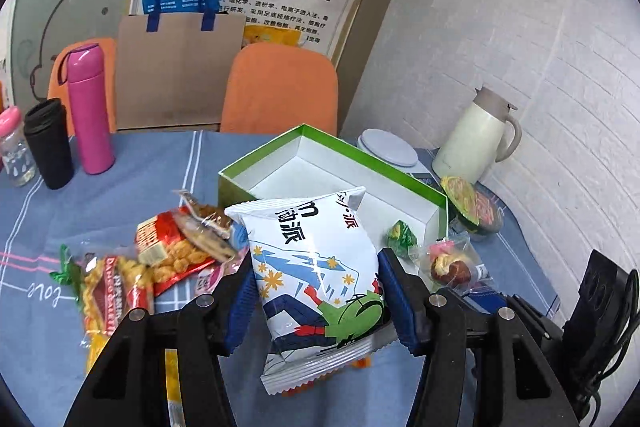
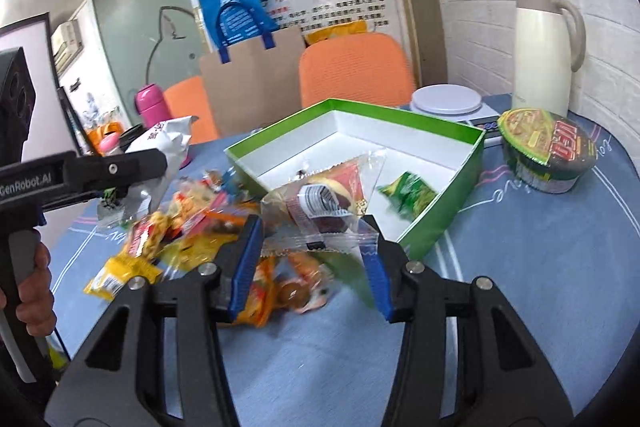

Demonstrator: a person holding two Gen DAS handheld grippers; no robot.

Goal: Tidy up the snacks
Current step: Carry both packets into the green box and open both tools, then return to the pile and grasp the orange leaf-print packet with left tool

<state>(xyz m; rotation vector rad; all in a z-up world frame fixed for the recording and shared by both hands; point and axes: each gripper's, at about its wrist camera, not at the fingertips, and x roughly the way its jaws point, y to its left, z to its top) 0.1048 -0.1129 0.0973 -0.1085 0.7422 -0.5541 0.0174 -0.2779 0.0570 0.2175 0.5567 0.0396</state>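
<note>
Left hand-held gripper gripped a white puffed snack bag with a cartoon frog, blue pads pressed to both its sides, the bag raised above the blue-clothed worktop near the front wall of the green box. Right hand-held gripper clamped a clear-wrapped cake packet by its lower seam, held up just before the box's near corner. Inside the box lay one small green-wrapped sweet. A loose heap of snack packets sat on the worktop beside the box's left wall. An instant-noodle bowl stood off the box's right side, with a cream jug and a white scale toward the far right edge.
</note>
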